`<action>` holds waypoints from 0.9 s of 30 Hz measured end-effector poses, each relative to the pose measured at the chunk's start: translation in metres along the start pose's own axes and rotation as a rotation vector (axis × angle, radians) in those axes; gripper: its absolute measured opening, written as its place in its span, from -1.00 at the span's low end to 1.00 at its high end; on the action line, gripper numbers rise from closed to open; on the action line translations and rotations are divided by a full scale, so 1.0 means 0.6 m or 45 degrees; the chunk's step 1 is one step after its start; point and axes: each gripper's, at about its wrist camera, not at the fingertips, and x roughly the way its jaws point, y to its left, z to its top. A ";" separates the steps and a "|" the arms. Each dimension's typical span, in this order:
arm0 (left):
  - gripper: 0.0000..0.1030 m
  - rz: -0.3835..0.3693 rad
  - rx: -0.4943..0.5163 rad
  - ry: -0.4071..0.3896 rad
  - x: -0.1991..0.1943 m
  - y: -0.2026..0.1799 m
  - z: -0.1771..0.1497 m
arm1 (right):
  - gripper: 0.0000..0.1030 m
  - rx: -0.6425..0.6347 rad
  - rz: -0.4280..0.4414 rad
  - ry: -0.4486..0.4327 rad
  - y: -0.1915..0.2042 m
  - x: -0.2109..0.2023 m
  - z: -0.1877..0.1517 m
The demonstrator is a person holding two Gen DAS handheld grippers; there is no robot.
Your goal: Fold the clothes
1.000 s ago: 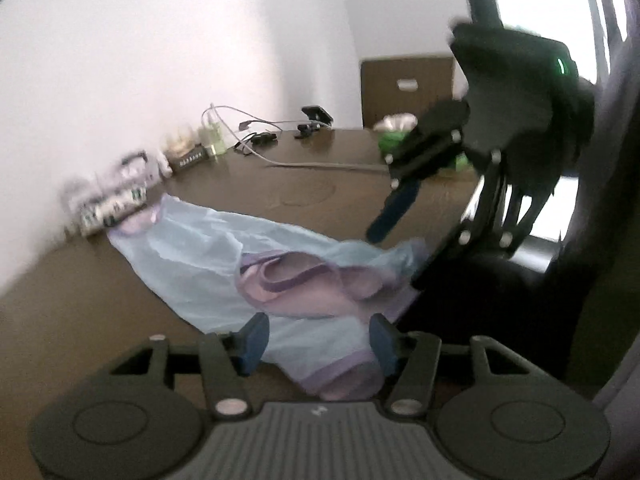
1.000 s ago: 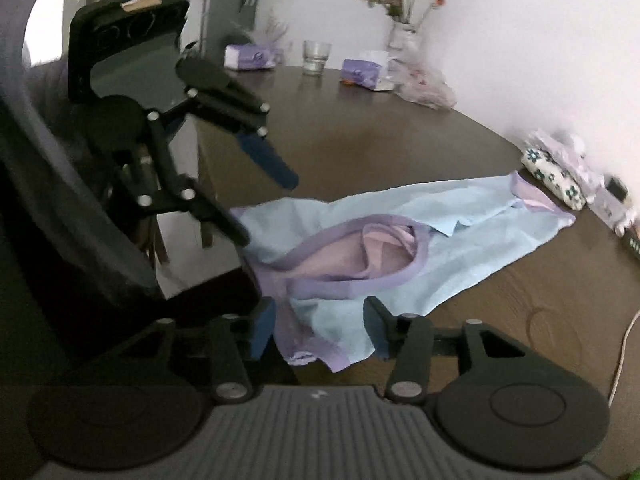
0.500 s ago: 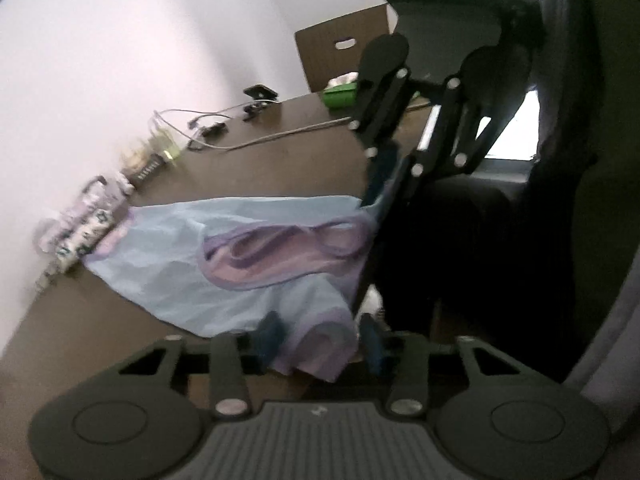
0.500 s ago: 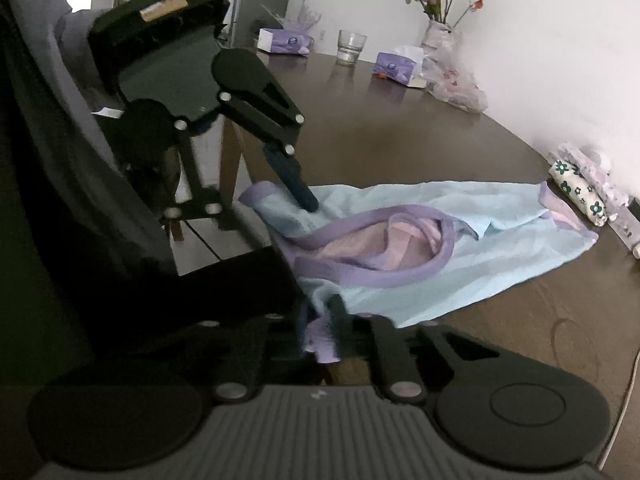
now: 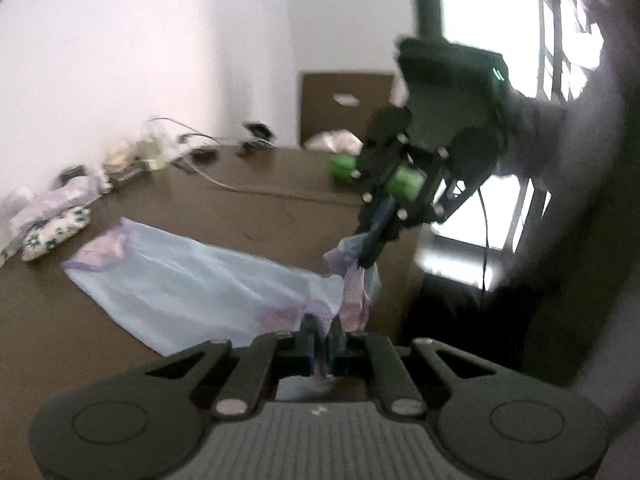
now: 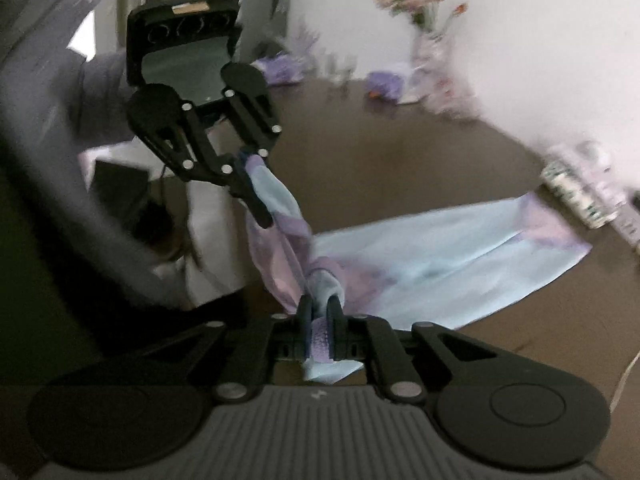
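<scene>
Both of your grippers are pinching the near end of the garment above the surface's edge.

Left wrist view: your left gripper [image 5: 321, 334] has its fingers narrowed onto purple-trimmed cloth of the light blue garment [image 5: 188, 284], whose far end lies flat on the brown surface [image 5: 256, 208] near a floral pouch [image 5: 56, 232]. Your right gripper [image 5: 370, 248] hangs just beyond, fingers clamped on a bunched fold; the picture is blurred. Right wrist view: your right gripper [image 6: 320, 320] has its fingers closed on a roll of the garment [image 6: 440, 264], and your left gripper [image 6: 250, 190] grips the raised corner up and to the left, so cloth stretches between the two. The rest trails across the surface [image 6: 400, 152] toward the wall, well apart from the flower vase [image 6: 428, 40].
</scene>
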 end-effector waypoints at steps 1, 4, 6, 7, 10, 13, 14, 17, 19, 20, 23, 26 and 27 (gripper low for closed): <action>-0.91 0.015 -0.045 -0.013 0.008 0.035 0.013 | -0.87 0.000 -0.016 -0.003 -0.029 0.006 0.015; -0.91 0.053 -0.183 -0.047 0.040 0.140 0.048 | -0.87 -0.003 -0.066 -0.004 -0.115 0.028 0.058; -0.90 0.053 -0.268 -0.026 0.076 0.196 0.060 | -0.87 -0.013 -0.105 0.060 -0.168 0.070 0.078; -0.90 0.061 -0.308 -0.008 0.097 0.221 0.064 | -0.87 -0.013 -0.117 0.091 -0.193 0.091 0.085; -0.89 0.118 -0.388 0.066 0.152 0.266 0.057 | -0.87 0.014 -0.142 0.179 -0.250 0.152 0.091; -0.63 0.179 -0.508 0.126 0.186 0.296 0.042 | -0.76 0.063 -0.201 0.252 -0.284 0.202 0.082; -0.36 0.203 -0.555 0.136 0.190 0.304 0.037 | -0.43 0.079 -0.239 0.253 -0.286 0.204 0.078; 0.05 0.261 -0.643 0.048 0.153 0.309 0.023 | -0.12 0.129 -0.369 0.217 -0.294 0.188 0.071; 0.27 0.272 -0.744 -0.038 0.111 0.304 0.021 | -0.12 0.193 -0.441 0.142 -0.298 0.145 0.072; 0.42 0.252 -0.776 -0.076 0.090 0.297 0.020 | -0.12 0.238 -0.461 0.102 -0.292 0.117 0.072; 0.56 0.165 -0.753 -0.166 0.042 0.241 0.010 | -0.12 0.427 -0.482 0.018 -0.255 0.037 0.060; 0.58 0.136 -0.693 -0.190 0.051 0.169 -0.022 | -0.12 0.618 -0.319 -0.020 -0.188 0.020 0.007; 0.55 0.145 -0.663 -0.178 0.061 0.153 -0.028 | -0.12 0.655 -0.273 -0.036 -0.168 0.025 -0.013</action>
